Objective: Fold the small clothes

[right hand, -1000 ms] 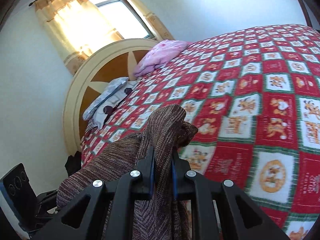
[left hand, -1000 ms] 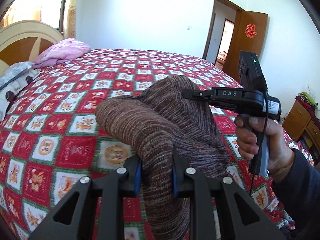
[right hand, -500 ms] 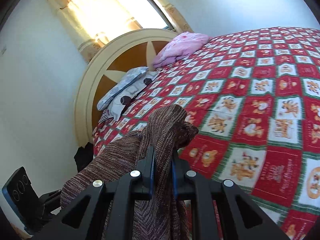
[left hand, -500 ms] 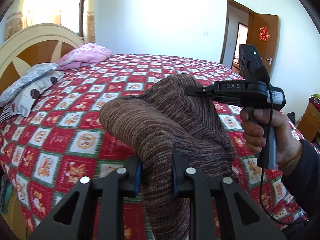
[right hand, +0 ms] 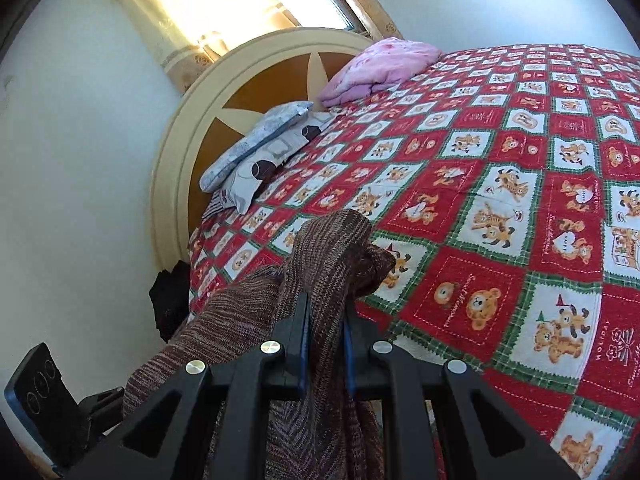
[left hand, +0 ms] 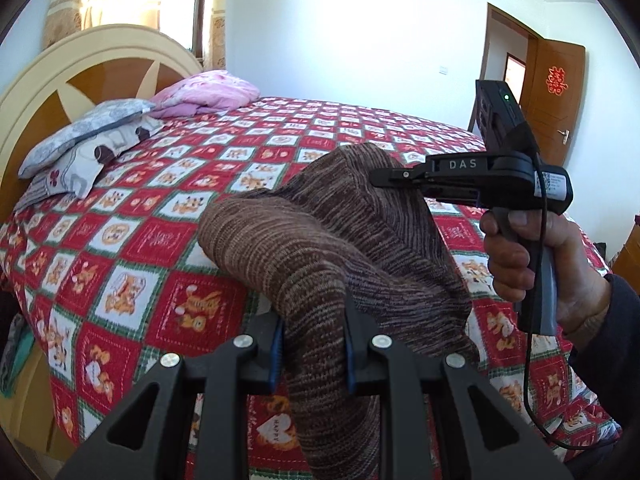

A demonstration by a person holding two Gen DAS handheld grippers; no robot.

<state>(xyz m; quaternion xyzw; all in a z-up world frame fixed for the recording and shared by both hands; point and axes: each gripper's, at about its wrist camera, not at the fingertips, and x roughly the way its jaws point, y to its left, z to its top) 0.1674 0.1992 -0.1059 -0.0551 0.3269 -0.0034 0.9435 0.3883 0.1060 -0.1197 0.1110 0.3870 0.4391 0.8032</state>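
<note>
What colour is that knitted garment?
The knitted garment is brown with fine lighter stripes, clearest from the left wrist view.

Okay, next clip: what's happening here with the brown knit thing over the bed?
A person holds a brown knit garment up in the air with two handheld grippers. The left gripper is shut on one bunch of it, the right gripper on another, and the cloth drapes between them. It hangs above the red patchwork bedspread, not yet laid flat or visibly folded. Pillows sit by the headboard.
</note>
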